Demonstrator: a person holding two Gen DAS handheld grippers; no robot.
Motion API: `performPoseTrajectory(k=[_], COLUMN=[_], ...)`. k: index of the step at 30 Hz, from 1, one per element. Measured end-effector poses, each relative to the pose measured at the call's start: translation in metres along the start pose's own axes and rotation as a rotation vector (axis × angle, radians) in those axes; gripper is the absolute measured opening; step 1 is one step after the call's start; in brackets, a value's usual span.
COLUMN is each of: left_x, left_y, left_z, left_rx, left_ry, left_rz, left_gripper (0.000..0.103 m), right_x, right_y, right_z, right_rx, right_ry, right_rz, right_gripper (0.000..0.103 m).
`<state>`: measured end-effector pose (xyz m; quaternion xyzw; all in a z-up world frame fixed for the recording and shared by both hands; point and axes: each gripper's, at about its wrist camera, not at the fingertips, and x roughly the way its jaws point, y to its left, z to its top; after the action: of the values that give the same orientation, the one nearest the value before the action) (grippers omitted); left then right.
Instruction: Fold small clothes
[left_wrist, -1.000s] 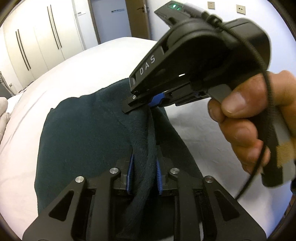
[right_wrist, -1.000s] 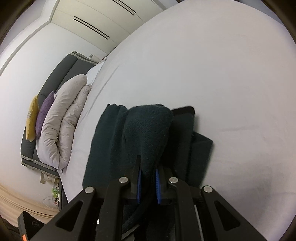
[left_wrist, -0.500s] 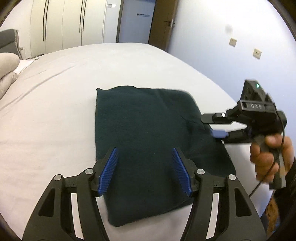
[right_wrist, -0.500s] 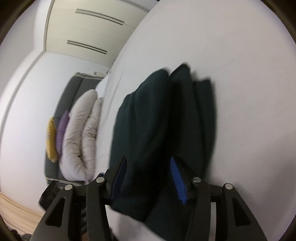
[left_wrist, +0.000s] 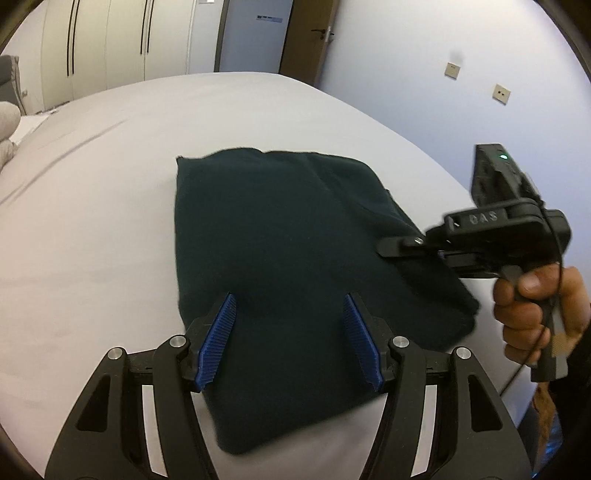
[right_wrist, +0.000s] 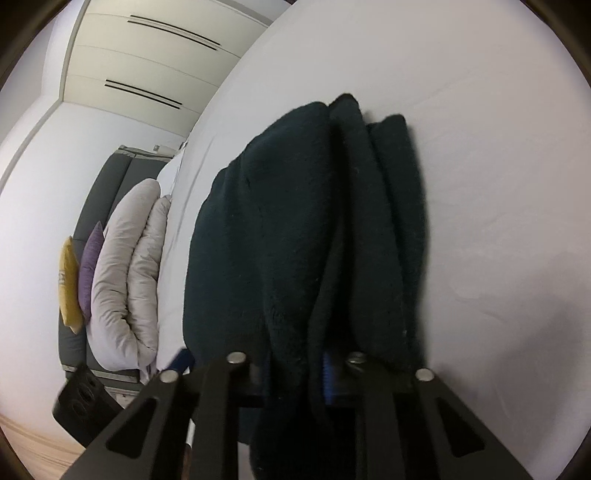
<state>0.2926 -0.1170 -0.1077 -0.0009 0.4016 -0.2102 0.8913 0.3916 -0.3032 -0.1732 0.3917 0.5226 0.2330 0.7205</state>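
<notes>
White bed — cream wardrobes, grey headboard

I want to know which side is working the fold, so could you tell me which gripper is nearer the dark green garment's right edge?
Right. The right gripper is closed on the dark green garment at that edge; the left gripper hovers open over its near end.

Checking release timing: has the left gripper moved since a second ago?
Yes. The left gripper let go and pulled back from the dark garment, which now lies folded on the white bed; jaws stand open.
</notes>
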Motion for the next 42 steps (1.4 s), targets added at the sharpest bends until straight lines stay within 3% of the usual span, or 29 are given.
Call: performPoseTrajectory(k=[7, 17, 22, 25, 28, 31, 33, 37, 40, 42], left_x=[0.032, 0.047, 0.062, 0.056, 0.035, 0.035, 0.056, 0.063, 0.065, 0.064], left_y=[-0.011, -0.017, -0.015, -0.012, 0.002, 0.020, 0.030, 0.040, 0.041, 0.041], left_z=[0.010, 0.005, -0.002, -0.007, -0.002, 0.007, 0.005, -0.002, -0.003, -0.003], left_rx=[0.013, 0.105, 0.158, 0.175, 0.112, 0.080, 0.081, 0.076, 0.084, 0.095], left_ry=[-0.002, 0.007, 0.018, 0.004, -0.031, -0.037, 0.046, 0.037, 0.036, 0.029], left_rz=[0.029, 0.018, 0.073, 0.068, 0.039, 0.082, 0.104, 0.120, 0.124, 0.128], left_gripper=[0.059, 0.060, 0.061, 0.061, 0.061, 0.061, 0.061, 0.063, 0.063, 0.063], right_x=[-0.029, -0.043, -0.027, -0.027, -0.034, -0.046, -0.050, -0.055, -0.050, -0.053], right_y=[-0.004, -0.034, -0.052, -0.061, -0.061, -0.050, -0.048, -0.035, -0.030, -0.035], right_z=[-0.002, -0.020, -0.012, -0.011, -0.016, -0.023, -0.025, -0.035, -0.050, -0.052], right_rx=[-0.029, 0.050, 0.068, 0.072, 0.075, 0.037, 0.047, -0.005, -0.044, -0.034], right_ry=[-0.069, -0.123, -0.087, -0.090, -0.093, -0.089, -0.084, -0.078, -0.051, -0.069], right_rz=[0.011, 0.062, 0.061, 0.091, 0.095, 0.062, 0.039, 0.003, -0.054, -0.070], right_gripper=[0.014, 0.013, 0.013, 0.011, 0.014, 0.016, 0.020, 0.022, 0.010, 0.008])
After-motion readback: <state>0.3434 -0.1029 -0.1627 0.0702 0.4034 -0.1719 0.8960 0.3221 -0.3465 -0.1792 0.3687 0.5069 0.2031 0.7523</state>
